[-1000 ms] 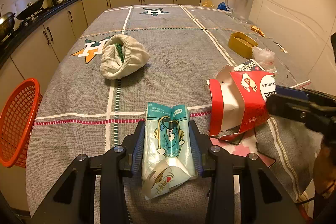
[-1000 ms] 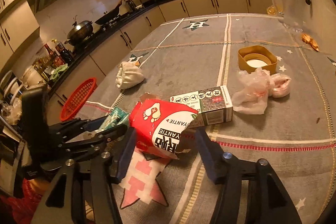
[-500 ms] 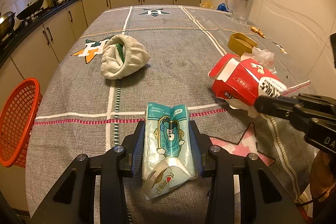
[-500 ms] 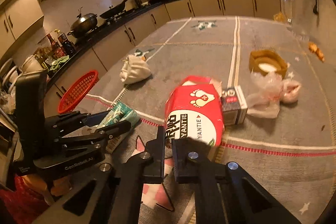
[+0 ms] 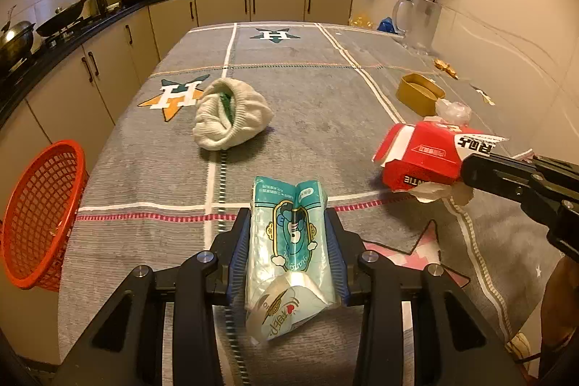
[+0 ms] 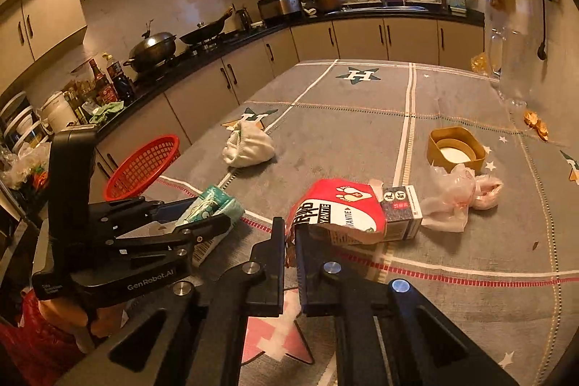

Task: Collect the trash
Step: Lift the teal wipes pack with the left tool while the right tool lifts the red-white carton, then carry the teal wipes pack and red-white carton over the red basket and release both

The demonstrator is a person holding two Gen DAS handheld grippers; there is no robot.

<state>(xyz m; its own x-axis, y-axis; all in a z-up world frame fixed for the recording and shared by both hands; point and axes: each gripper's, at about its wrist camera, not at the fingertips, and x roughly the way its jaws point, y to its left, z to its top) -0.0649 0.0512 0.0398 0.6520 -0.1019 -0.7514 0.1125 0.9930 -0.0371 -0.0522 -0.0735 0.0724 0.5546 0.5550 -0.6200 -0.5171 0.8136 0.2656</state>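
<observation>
My left gripper (image 5: pixel 288 227) is shut on a teal tissue packet (image 5: pixel 289 248) and holds it above the grey tablecloth; it also shows in the right wrist view (image 6: pixel 213 216). My right gripper (image 6: pixel 289 234) is shut on the edge of a crumpled red and white carton (image 6: pixel 336 208) and holds it off the table. The carton also shows at the right of the left wrist view (image 5: pixel 427 154). An orange mesh basket (image 5: pixel 36 216) hangs at the table's left edge, also in the right wrist view (image 6: pixel 144 165).
On the tablecloth lie a white knitted hat (image 5: pixel 231 118), a small dark box (image 6: pixel 401 208), a crumpled clear plastic bag (image 6: pixel 456 194) and a yellow square container (image 6: pixel 456 147). A glass jug (image 5: pixel 416 20) stands far right by the wall. Kitchen counters run along the left.
My right gripper closed on the red carton, lifted it off the table and tipped it on its side. My left gripper kept holding the teal packet in place.
</observation>
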